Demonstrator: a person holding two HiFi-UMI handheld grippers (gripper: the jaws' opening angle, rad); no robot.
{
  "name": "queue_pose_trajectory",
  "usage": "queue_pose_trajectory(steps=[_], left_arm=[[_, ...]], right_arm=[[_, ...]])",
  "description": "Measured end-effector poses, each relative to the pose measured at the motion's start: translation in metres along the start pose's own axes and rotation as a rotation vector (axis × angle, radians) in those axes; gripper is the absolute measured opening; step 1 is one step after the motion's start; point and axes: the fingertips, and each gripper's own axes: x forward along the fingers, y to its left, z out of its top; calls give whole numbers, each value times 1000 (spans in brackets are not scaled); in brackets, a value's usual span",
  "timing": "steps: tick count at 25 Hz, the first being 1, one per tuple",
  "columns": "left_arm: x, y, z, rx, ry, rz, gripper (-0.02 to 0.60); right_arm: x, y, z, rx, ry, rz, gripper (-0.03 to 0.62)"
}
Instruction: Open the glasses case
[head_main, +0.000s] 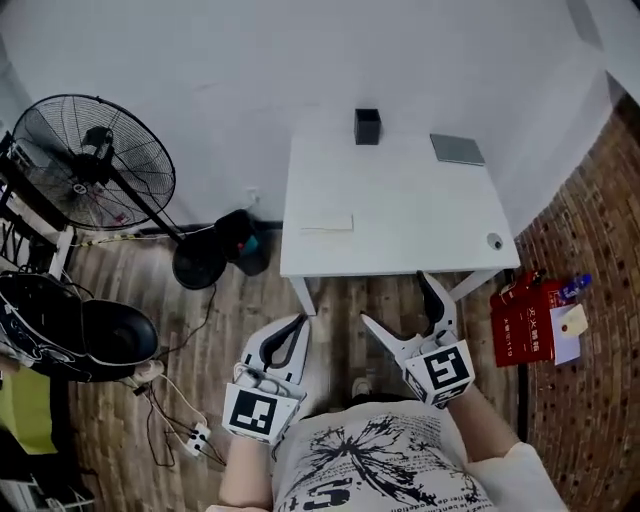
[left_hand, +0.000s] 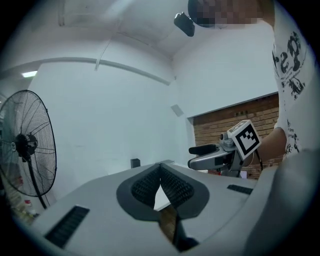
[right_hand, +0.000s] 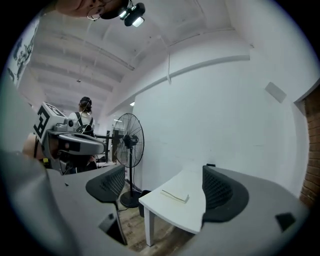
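Fan (head_main: 95, 160) on its stand fills the far left, over the wooden floor. Next, the left tool (head_main: 298, 322) is held short of the counter (head_main: 420, 210), its jaws pressed together with nothing between them. On the counter's front left part lies the glasses case (head_main: 327, 222): a flat, pale oblong, closed, nearly as white as the counter top, well apart from both tools. A small black box (head_main: 367, 126) stands at the far edge. The right tool (head_main: 395, 300) is spread wide and empty. A grey slab (head_main: 457, 149) lies near the far right corner.
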Motion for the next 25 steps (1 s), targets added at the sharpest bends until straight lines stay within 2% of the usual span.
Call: queue_pose_trajectory(steps=[6, 12, 15, 20, 25], left_arm=[[70, 14, -16, -33, 37, 36, 14], [125, 63, -43, -47, 94, 59, 14], [147, 91, -67, -51, 180, 56, 14], [193, 136, -106, -85, 247, 28, 14], [239, 179, -164, -120, 350, 8, 14]], right_arm=[[54, -61, -23, 24, 80, 61, 487], [120, -98, -50, 65, 190, 94, 485], [158, -106, -64, 65, 254, 125, 477], [222, -112, -97, 32, 393, 182, 474], [284, -123, -140, -43, 532, 210, 474]])
